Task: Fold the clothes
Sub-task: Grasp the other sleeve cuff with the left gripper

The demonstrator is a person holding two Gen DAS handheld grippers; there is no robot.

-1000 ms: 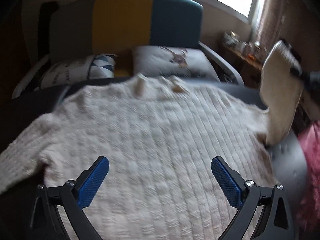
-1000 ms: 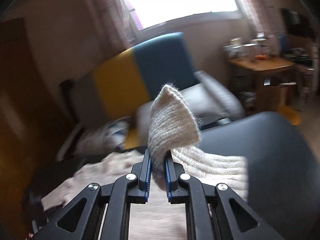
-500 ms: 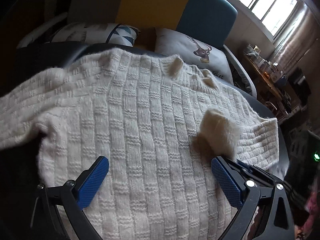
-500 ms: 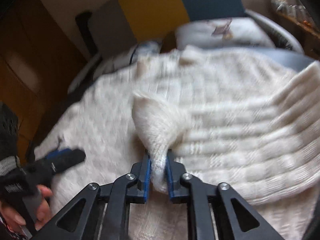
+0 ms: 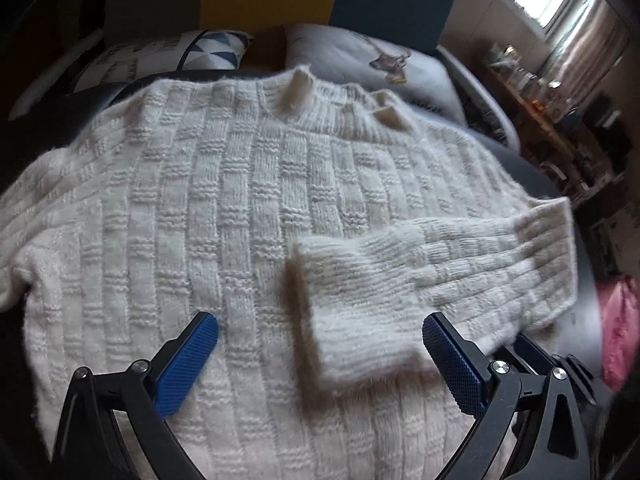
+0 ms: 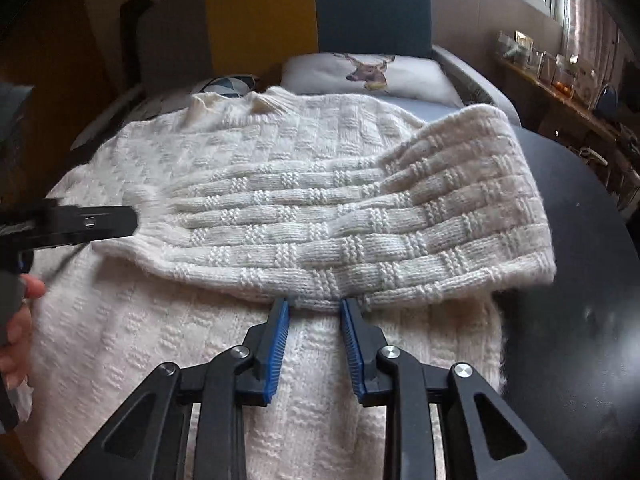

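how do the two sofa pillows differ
The deer pillow is plain white with one antlered head printed on it; the triangle pillow has a blue geometric patch, its other markings too dim to read. The deer pillow sits before the sofa's teal panel, the triangle pillow farther left before the yellow and grey ones. Both lie on the seat behind the sweater, which hides their near edges.

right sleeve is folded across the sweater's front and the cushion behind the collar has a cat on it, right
Not quite: the right wrist view shows a deer with antlers on the cushion, not a cat. The rest holds: the right sleeve lies folded across the front of the sweater.
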